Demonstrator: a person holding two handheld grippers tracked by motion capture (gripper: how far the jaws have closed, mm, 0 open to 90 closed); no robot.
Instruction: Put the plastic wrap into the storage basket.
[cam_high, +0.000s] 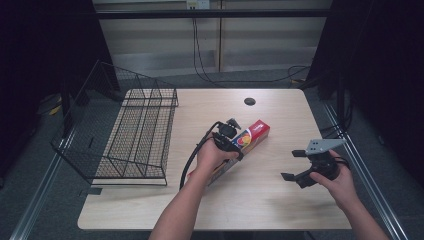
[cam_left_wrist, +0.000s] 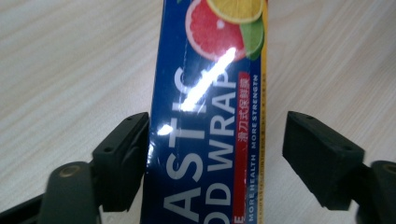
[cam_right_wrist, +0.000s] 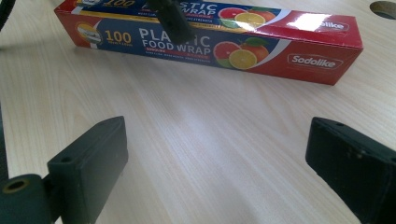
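Forearm reaching forward, the left gripper (cam_left_wrist: 215, 154) points down over the plastic wrap box (cam_left_wrist: 210, 116) lying on the surface (cam_left_wrist: 70, 56), jaws straddling it, 1 touching, the other apart. Right gripper (cam_right_wrist: 215, 172) hovers open, level, box ahead of it.

Table (cam_high: 280, 200) evenly lit from above, surroundings dark. Soft shadows under hands. White glare streak on the box (cam_left_wrist: 205, 154) in left gripper view; near jaws slightly soft in both gripper views.
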